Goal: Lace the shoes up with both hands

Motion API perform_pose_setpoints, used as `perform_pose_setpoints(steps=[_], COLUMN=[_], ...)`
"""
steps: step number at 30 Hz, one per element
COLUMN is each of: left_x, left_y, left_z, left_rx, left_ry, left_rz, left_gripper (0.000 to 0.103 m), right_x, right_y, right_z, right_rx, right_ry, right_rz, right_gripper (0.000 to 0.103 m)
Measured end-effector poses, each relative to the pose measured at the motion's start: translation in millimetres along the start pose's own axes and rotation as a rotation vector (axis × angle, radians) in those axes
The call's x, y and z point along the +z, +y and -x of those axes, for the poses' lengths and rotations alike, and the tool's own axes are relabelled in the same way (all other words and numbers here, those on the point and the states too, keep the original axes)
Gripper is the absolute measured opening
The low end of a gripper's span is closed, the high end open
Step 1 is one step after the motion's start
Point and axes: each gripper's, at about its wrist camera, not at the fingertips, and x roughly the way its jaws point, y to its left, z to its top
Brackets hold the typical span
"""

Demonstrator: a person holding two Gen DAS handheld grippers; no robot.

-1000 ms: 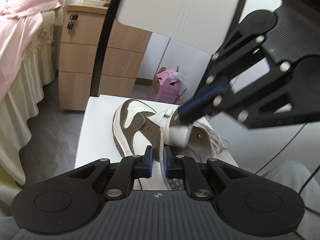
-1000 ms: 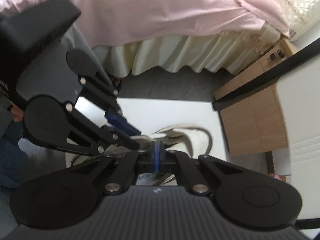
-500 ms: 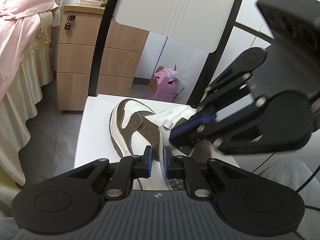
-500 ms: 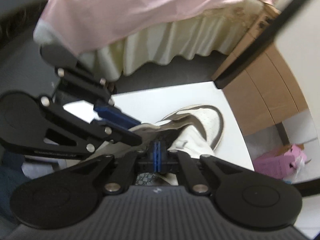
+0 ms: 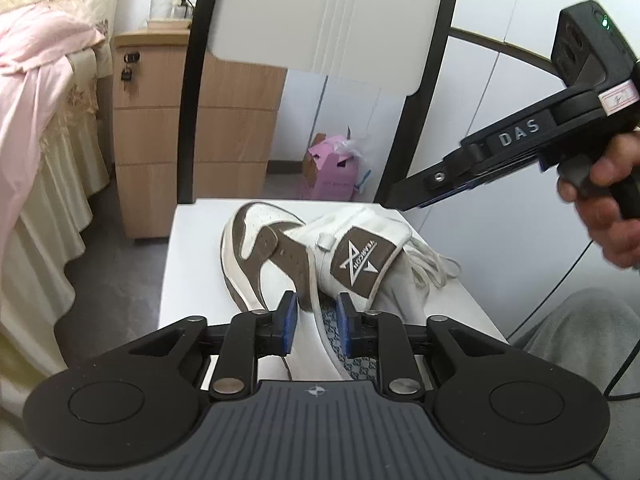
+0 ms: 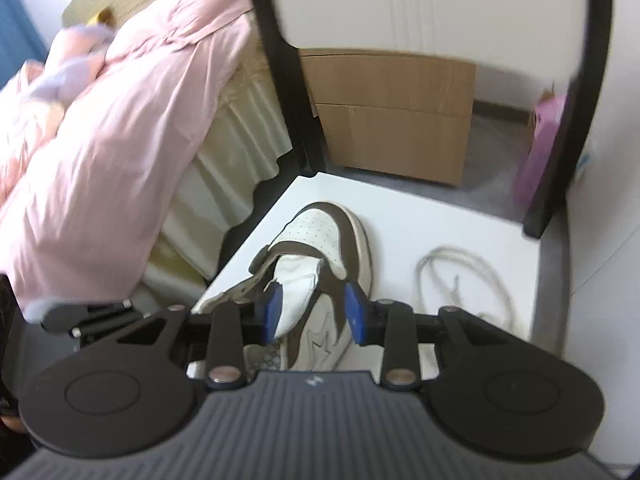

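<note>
A brown-and-white high-top shoe [image 5: 256, 240] lies on the white chair seat [image 5: 192, 248], toe pointing away. Its tongue [image 5: 356, 256] with a brown logo patch is flopped out to the right. The loose white lace [image 6: 460, 268] lies coiled on the seat right of the shoe. My left gripper [image 5: 316, 316] sits low at the shoe's collar; its jaws are opening, the collar edge runs between them and a gap shows beside it. My right gripper [image 6: 314, 312], held by a hand [image 5: 608, 208], hovers above the shoe [image 6: 320, 240], jaws opening with nothing gripped.
The chair's back [image 5: 320, 12] and black frame rise behind the seat. A wooden drawer cabinet [image 5: 160, 120] and a pink box [image 5: 328, 168] stand on the floor beyond. A bed with pink covers [image 6: 100, 120] is to the left. A grey-trousered knee [image 5: 580, 328] is at right.
The right gripper pulled back from the shoe's tongue, rolled and rose to the right, and its jaws went from shut to apart. The left jaws widened slightly at the collar.
</note>
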Motion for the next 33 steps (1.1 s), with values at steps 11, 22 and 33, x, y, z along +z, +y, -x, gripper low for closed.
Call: perform_pose_setpoints(steps=[11, 22, 33], left_x=[-1.3, 0.5, 0.0], left_y=[4.8, 4.4, 13.9], left_z=[-0.7, -2.4, 3.3], left_rx=[-0.024, -0.036, -0.058], left_ry=[0.014, 0.021, 0.01], left_rz=[0.003, -0.002, 0.062], left_gripper=[0.016, 0.016, 0.017], right_x=[0.1, -9.2, -22.0], right_y=[28.8, 62.0, 78.8], right_z=[-17.9, -53.7, -29.1], right_rx=[0.032, -0.094, -0.138], right_ry=[0.041, 0.173, 0.149], right_rz=[0.107, 0.304, 0.545], right_gripper=[0.01, 0.004, 0.021])
